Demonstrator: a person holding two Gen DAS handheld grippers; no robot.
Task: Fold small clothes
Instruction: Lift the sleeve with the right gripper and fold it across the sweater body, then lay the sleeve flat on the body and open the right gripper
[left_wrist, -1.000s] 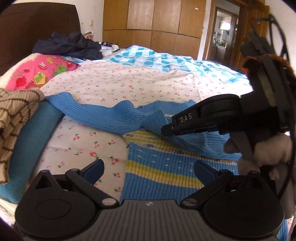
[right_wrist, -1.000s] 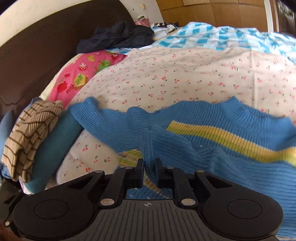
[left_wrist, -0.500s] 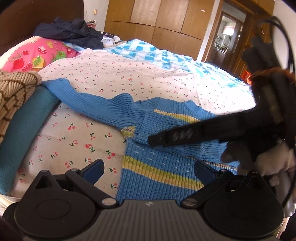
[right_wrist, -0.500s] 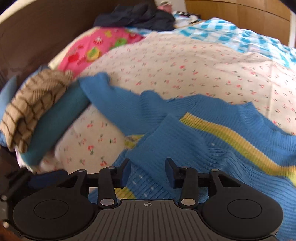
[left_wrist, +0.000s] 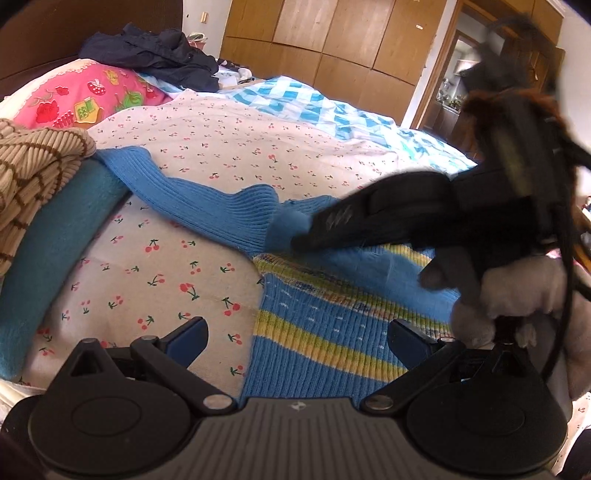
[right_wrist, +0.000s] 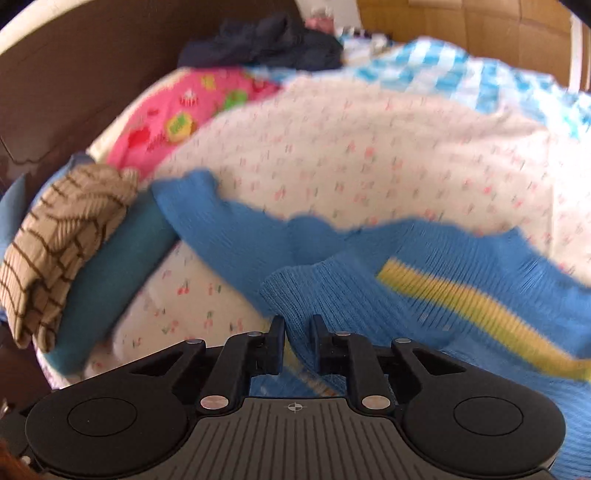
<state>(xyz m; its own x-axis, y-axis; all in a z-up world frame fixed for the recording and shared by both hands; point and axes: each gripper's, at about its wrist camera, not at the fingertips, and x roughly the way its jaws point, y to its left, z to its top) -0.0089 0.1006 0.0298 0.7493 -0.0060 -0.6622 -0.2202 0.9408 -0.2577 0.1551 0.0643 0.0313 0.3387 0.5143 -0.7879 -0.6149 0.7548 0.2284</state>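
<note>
Blue striped sweater (left_wrist: 325, 332) lies on our cherry-print bedsheet (left_wrist: 221, 147), one sleeve reaching toward the teal pillow (left_wrist: 55, 236). Only the left wrist view shows our right gripper (left_wrist: 303, 240) reaching in from the right, pinching a sweater fold. Our left gripper (left_wrist: 295, 339) hovers low over the hem, fingers spread wide.

Ribbed knit blue sweater (left_wrist: 325, 336); smooth printed cotton sheet (left_wrist: 155, 266); glossy wooden wardrobe (left_wrist: 332, 40)

Pink pillow (left_wrist: 88, 99) & dark clothes (left_wrist: 155, 55) at bed's head end; checked blue sheet (left_wrist: 314, 107) far side; wood wardrobe (left_wrist: 332, 40) behind.
</note>
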